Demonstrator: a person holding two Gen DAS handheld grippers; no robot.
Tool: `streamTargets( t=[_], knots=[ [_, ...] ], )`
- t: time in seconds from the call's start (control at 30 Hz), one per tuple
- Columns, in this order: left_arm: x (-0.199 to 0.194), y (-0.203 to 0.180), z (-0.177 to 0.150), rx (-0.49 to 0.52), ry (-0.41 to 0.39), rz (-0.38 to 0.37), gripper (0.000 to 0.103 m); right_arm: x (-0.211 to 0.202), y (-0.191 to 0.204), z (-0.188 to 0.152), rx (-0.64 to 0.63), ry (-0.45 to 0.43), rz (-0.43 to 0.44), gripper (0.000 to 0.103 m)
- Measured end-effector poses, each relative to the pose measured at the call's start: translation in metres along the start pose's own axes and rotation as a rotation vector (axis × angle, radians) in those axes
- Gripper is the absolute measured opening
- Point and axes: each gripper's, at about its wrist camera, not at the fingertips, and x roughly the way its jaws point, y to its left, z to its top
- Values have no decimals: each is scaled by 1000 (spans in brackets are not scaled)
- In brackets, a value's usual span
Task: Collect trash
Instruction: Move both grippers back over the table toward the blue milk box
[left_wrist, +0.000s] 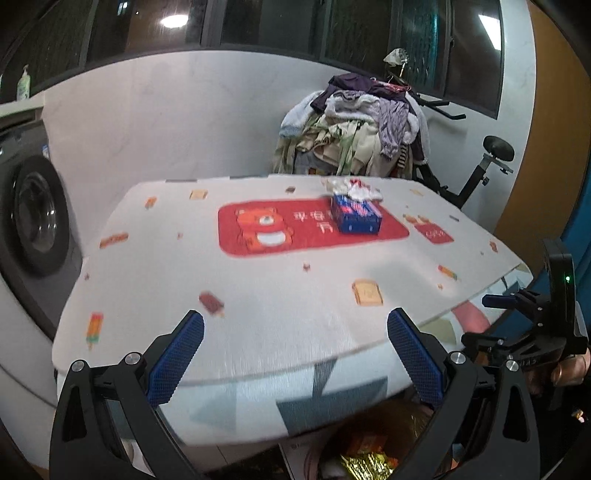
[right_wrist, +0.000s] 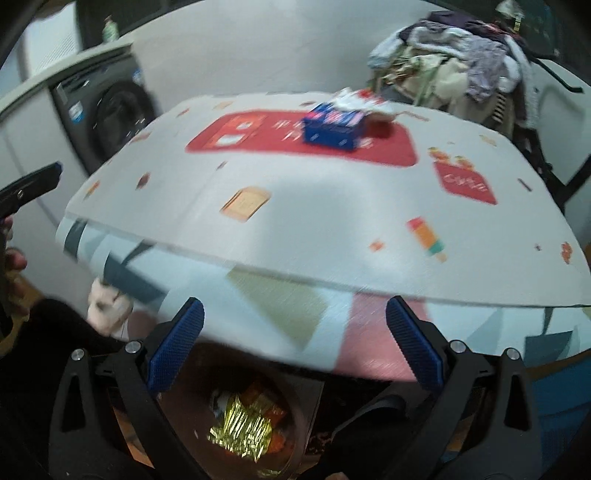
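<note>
A dark bin (right_wrist: 295, 417) stands on the floor below the table's near edge, holding a crumpled gold foil wrapper (right_wrist: 240, 432) and orange wrappers; the same foil wrapper (left_wrist: 365, 465) shows at the bottom of the left wrist view. My left gripper (left_wrist: 295, 354) is open and empty over the table's front edge. My right gripper (right_wrist: 295, 343) is open and empty above the bin. On the white printed mat (left_wrist: 258, 288) sits a blue tissue box (left_wrist: 354, 216), also seen as the tissue box (right_wrist: 332, 127) in the right wrist view.
A washing machine (left_wrist: 33, 218) stands to the left. A pile of clothes (left_wrist: 354, 125) and an exercise bike (left_wrist: 480, 166) stand behind the table. The right gripper's body (left_wrist: 546, 325) is at the table's right corner. A hand (right_wrist: 13, 258) holds the left tool.
</note>
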Motion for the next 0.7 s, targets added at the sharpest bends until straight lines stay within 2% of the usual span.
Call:
streamTargets(
  t=[0.33, 0.4, 0.47, 0.7],
  knots=[
    [41, -2, 41, 29, 59, -25, 97, 2, -42, 55, 56, -81, -53, 97],
    [53, -4, 48, 28, 69, -43, 97, 4, -49, 65, 53, -103, -38, 97],
    [67, -7, 58, 28, 73, -67, 97, 11, -57, 77, 62, -111, -71, 97],
    [144, -35, 101, -7, 131, -150, 97, 27, -99, 108, 169, -142, -107, 97]
  ],
)
